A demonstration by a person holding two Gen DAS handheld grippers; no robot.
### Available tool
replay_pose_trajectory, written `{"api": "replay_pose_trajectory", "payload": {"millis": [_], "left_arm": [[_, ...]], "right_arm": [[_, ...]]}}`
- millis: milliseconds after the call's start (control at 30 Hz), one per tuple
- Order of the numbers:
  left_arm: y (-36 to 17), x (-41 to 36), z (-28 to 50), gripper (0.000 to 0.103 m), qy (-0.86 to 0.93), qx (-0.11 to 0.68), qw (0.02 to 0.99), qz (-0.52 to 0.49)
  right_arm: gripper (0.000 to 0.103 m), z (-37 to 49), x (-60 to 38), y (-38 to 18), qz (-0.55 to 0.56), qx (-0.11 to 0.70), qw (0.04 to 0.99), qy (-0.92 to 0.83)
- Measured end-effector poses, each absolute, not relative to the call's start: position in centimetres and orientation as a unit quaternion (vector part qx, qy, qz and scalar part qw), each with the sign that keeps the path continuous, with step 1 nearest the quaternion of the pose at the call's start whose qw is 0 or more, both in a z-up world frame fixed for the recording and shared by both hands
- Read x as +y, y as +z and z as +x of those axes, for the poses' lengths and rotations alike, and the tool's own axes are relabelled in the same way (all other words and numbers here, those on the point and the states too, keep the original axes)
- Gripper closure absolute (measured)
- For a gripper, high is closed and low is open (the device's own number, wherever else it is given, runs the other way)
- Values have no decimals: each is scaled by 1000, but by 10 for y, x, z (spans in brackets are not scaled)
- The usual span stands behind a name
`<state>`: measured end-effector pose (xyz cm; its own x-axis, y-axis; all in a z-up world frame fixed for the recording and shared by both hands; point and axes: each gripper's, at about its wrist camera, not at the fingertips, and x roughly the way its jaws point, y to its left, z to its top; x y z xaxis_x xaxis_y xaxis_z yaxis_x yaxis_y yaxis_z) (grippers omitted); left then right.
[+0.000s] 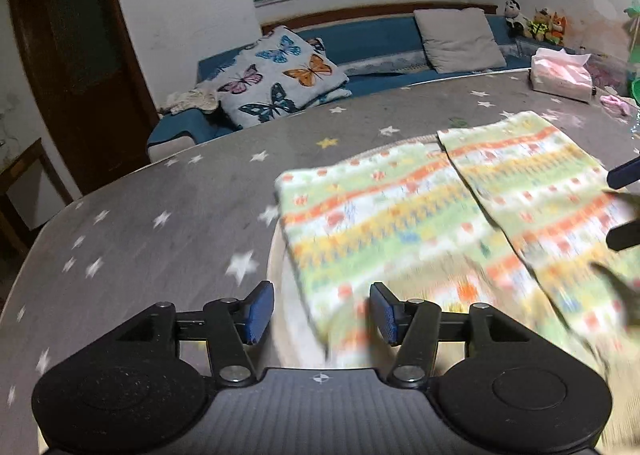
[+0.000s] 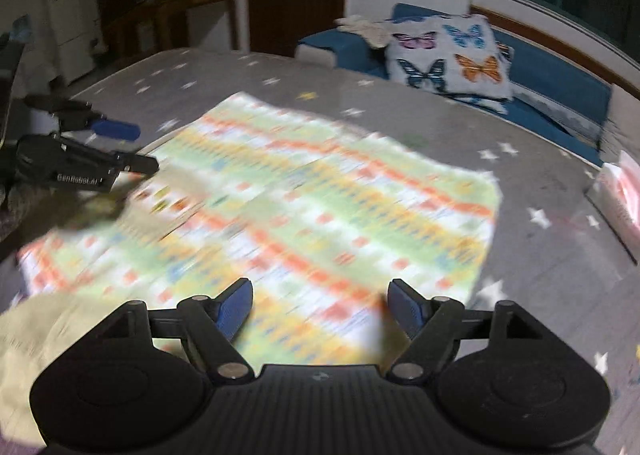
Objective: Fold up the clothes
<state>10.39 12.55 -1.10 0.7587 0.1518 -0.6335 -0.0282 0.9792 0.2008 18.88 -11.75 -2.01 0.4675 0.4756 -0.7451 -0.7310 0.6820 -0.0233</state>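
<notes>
Left wrist view: my left gripper [image 1: 322,311] is released, jaws apart over the near edge of the garment [image 1: 400,215], holding nothing. Right wrist view: my right gripper [image 2: 320,309] is also released, hovering above the same striped cloth. It lies flat on the grey star-patterned table [image 1: 160,191], with two flaps meeting at a seam down the middle. I judge the side folds done, with the lengthwise folds left. Motion blur hides finer detail.
</notes>
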Motion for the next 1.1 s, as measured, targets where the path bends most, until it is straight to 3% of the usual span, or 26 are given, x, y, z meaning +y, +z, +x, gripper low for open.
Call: {"api": "replay_pose_trajectory", "payload": {"millis": [67, 133, 467, 700, 867, 1100], "left_arm": [[-10, 138, 83, 44, 80, 340, 934, 78], [-9, 155, 63, 44, 122, 338, 931, 63], [-14, 251, -4, 44, 314, 330, 890, -8], [-16, 284, -21, 45, 321, 323, 888, -69], [-14, 278, -21, 88, 280, 323, 901, -68], [-23, 265, 1, 92, 292, 321, 900, 31]], "right_arm": [[24, 171, -116, -22, -180, 368, 834, 370], [18, 153, -117, -24, -192, 363, 830, 378], [17, 111, -133, -27, -187, 356, 840, 364], [16, 107, -138, -29, -176, 359, 848, 348], [16, 106, -139, -29, -172, 359, 852, 340], [14, 104, -143, -32, -169, 358, 855, 335]]}}
